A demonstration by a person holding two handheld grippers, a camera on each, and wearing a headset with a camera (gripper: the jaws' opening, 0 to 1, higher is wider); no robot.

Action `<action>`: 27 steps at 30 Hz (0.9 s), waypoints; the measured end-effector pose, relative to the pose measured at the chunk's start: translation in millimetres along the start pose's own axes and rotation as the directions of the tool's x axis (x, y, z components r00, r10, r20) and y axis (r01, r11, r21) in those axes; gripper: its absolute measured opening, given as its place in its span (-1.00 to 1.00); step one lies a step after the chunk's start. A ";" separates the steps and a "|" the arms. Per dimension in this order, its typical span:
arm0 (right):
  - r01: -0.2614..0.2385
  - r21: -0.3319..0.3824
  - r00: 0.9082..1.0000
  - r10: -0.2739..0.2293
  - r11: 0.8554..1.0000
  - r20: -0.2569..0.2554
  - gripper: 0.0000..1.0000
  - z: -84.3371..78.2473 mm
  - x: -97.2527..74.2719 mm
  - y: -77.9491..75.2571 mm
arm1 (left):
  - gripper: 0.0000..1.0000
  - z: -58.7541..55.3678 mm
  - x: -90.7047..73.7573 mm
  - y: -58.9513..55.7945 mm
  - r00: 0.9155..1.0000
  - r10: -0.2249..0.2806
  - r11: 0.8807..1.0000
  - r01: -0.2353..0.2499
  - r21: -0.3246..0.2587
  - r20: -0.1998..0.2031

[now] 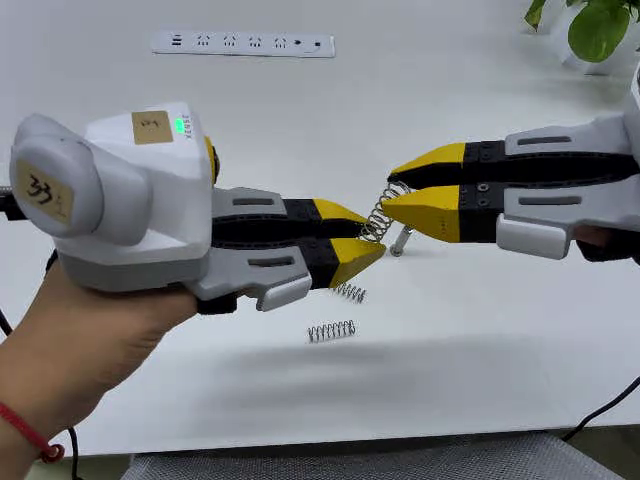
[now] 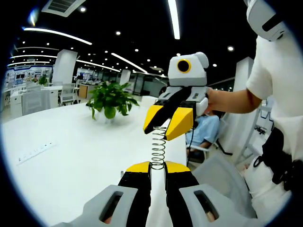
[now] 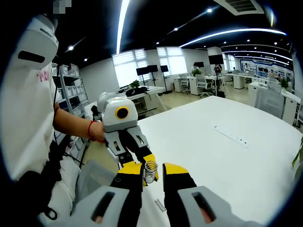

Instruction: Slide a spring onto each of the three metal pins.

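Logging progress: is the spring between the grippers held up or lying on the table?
Held up: the spring runs from the left gripper to the right gripper, above the table.

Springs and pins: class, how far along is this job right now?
Done: apparently nothing; the metal pin on the table is bare. In hand: the held spring, gripped at one end by the left gripper and seemingly at the other by the right gripper. Remaining: the upper loose spring and lower loose spring lie on the table.

Three springs [image 1: 380, 215] [image 1: 350, 292] [image 1: 332, 330], one metal pin [image 1: 400, 241], two grippers [image 1: 372, 238] [image 1: 388, 192], one power strip [image 1: 243, 43], one plant [image 1: 597, 28]
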State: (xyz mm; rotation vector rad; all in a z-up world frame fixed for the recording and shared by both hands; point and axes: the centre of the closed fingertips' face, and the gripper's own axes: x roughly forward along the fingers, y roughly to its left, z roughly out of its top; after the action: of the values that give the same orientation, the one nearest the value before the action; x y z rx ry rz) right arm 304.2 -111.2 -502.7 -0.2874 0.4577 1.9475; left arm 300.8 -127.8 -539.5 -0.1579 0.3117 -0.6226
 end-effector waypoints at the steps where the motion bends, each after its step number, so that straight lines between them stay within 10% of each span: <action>1: -0.009 -0.010 1.000 0.009 1.000 -0.012 -0.64 -0.3 -0.1 0.6 | -0.81 -0.3 0.2 -0.2 1.000 -0.001 1.000 0.001 0.002 -0.002; 9: -0.146 -0.158 0.969 0.108 0.977 -0.224 -0.56 -8.6 -1.6 5.6 | -0.81 -2.9 3.3 -1.1 1.000 -0.014 1.000 0.014 0.022 -0.027; 17: -0.319 -0.305 0.872 0.151 0.897 -0.466 -0.57 -23.3 3.6 8.9 | -0.81 -4.7 8.6 -5.4 0.998 -0.030 0.998 0.033 0.053 -0.056; 20: -0.385 -0.339 0.819 0.149 0.858 -0.555 -0.59 -31.0 3.6 8.4 | -0.81 -5.1 10.4 -7.9 0.997 -0.035 0.997 0.039 0.061 -0.064; 27: -0.455 -0.341 0.757 0.156 0.823 -0.635 -0.66 -35.5 4.7 17.5 | -0.81 -7.3 12.6 -10.7 0.997 -0.039 0.997 0.044 0.069 -0.074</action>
State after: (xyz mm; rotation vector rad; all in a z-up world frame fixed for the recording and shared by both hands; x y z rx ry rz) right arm 286.0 -129.4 -533.2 -1.2384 0.4225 2.2770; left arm 302.3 -144.3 -546.9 -0.0740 0.3563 -0.6806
